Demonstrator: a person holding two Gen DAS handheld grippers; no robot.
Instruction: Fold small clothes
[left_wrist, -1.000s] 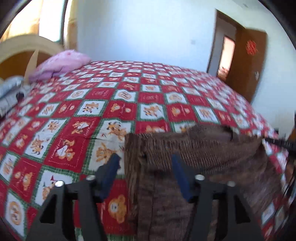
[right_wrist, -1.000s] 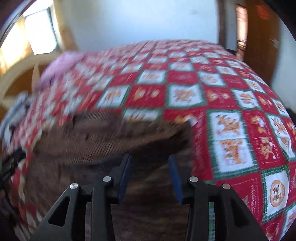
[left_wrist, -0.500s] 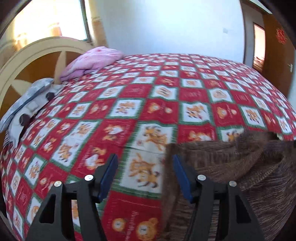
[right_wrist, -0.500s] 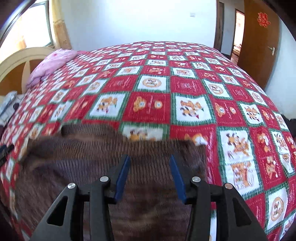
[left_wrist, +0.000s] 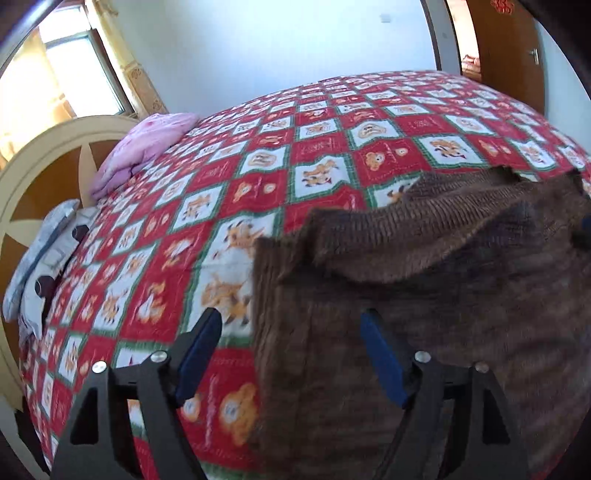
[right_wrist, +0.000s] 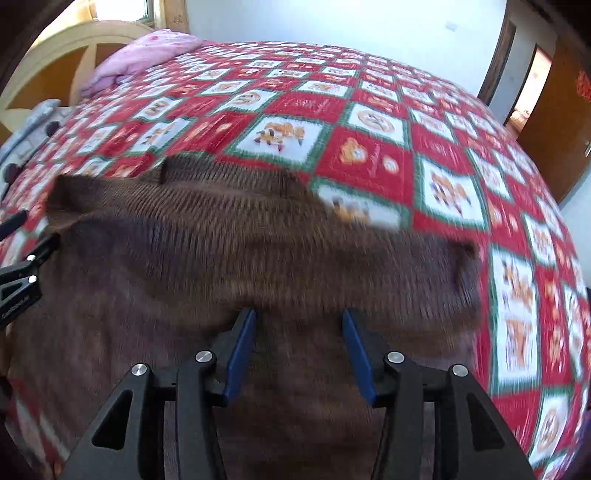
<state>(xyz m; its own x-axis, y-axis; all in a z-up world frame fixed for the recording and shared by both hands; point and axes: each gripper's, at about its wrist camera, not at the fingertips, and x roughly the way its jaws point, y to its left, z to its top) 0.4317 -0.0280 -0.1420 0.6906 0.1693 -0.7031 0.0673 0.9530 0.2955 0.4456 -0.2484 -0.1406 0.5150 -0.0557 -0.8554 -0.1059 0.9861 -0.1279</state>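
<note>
Brown knitted garment (left_wrist: 424, 295) on the quilted bed (left_wrist: 332, 140), left hand-held gripper (left_wrist: 291, 332) just opened wide astride its edge, right hand-held gripper (right_wrist: 299, 328) parted above it, gripping nothing.

A big bed (left_wrist: 332, 122) has a red and white cover with little animal pictures. A brown knitted top (right_wrist: 229, 266) lies flat on it. A pink pillow (left_wrist: 147, 147) and grey bedding (left_wrist: 44, 251) lie near the headboard

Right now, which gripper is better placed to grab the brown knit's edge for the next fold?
Left, probably. The left gripper straddles the brown knit's side edge, jaws just opened wide. The right gripper hovers mid-fabric, no edge between its open jaws.
</note>
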